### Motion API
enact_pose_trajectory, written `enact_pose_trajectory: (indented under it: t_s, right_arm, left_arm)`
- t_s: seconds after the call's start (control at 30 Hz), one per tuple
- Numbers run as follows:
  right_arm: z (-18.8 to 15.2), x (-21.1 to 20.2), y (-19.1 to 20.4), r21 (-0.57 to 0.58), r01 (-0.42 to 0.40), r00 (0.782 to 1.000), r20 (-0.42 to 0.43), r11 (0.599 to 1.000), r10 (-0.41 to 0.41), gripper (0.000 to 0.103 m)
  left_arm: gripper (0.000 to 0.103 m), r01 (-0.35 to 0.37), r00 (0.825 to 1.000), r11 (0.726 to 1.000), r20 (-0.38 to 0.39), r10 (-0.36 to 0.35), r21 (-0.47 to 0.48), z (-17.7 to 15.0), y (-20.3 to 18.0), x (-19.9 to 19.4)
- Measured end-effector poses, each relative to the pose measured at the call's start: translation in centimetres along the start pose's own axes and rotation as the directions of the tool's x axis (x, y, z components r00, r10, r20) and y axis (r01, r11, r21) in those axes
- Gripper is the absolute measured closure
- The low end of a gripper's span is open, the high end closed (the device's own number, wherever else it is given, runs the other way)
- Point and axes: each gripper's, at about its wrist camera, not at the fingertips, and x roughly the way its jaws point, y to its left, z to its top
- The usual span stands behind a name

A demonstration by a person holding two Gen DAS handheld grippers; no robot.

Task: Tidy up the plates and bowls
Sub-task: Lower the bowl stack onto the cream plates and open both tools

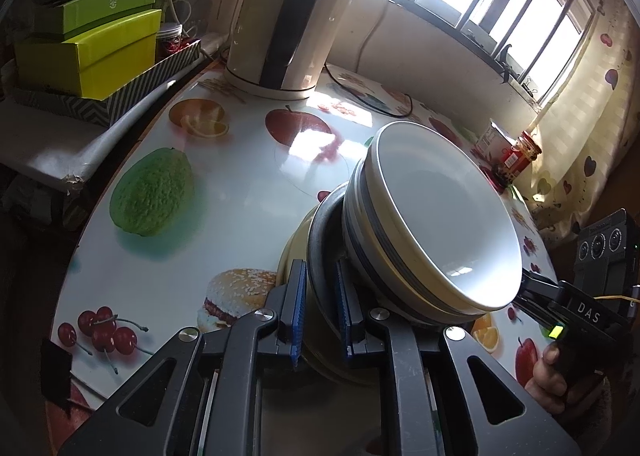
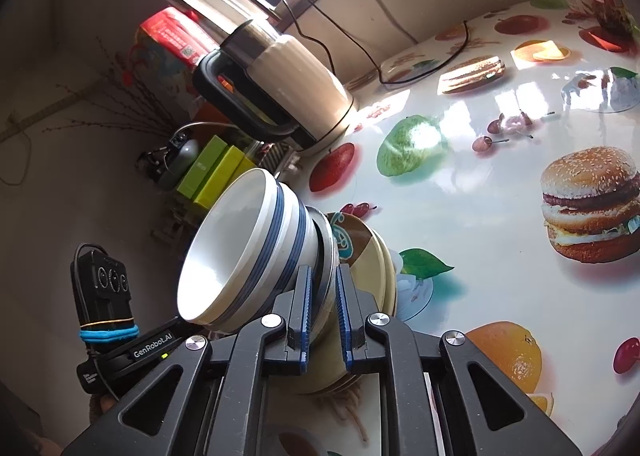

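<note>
The bowls point(image 1: 432, 216), two white ones with blue bands nested together, sat on a grey plate point(image 1: 320, 224), and that lay on a yellowish plate point(image 1: 294, 252), so the whole stack point(image 2: 304, 256) was already gathered into one pile. It appeared lifted and tilted off the table point(image 1: 240, 184), though the fisheye views made contact with the tabletop hard to rule out.

The left gripper point(image 1: 320, 312) was closed on the rim of the plates at its own tips, one blue pad on each face of the grey plate's edge, with the bowls just beyond and to the right of its fingers. The right gripper point(image 2: 323, 314) pinched the same plate rims from the opposite side, its pads tight on the edge, the bowls leaning to the left of its fingers. Each gripper showed in the other's view, beside the stack.

Farther out past the left gripper stood a kettle point(image 1: 288, 16), well apart from the stack, with green boxes point(image 1: 92, 44) off to its left and a jar point(image 1: 524, 154) off to the right near the curtain. The table ahead of both grippers, printed with fruit and burgers, lay bare.

As a judgement, the sorting looked mostly done: bowls nested, plates under them. What seemed left was carrying the pile to its resting place and setting it down level; no loose dishes showed elsewhere. The tilt suggested the bowls could slide if the pile tipped further.
</note>
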Motion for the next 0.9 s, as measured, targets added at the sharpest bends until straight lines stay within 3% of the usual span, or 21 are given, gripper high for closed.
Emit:
enact_pose_trajectory:
  t_s: [0.6, 0.9]
  right_arm:
    - [-0.9, -1.9, 2.0, -0.06, 0.057, 0.998, 0.034, 0.997, -0.055, 0.062]
    - [-2.4, -3.8, 3.6, -0.111, 0.101, 0.994, 0.06, 0.989, -0.095, 0.056]
  left_arm:
    - [0.064, -0.038, 0.998, 0.999, 0.05, 0.037, 0.014, -1.1, -0.4, -3.1]
    - [0.061, -0.098, 0.993, 0.993, 0.075, 0.092, 0.071, -3.0, -1.8, -4.9]
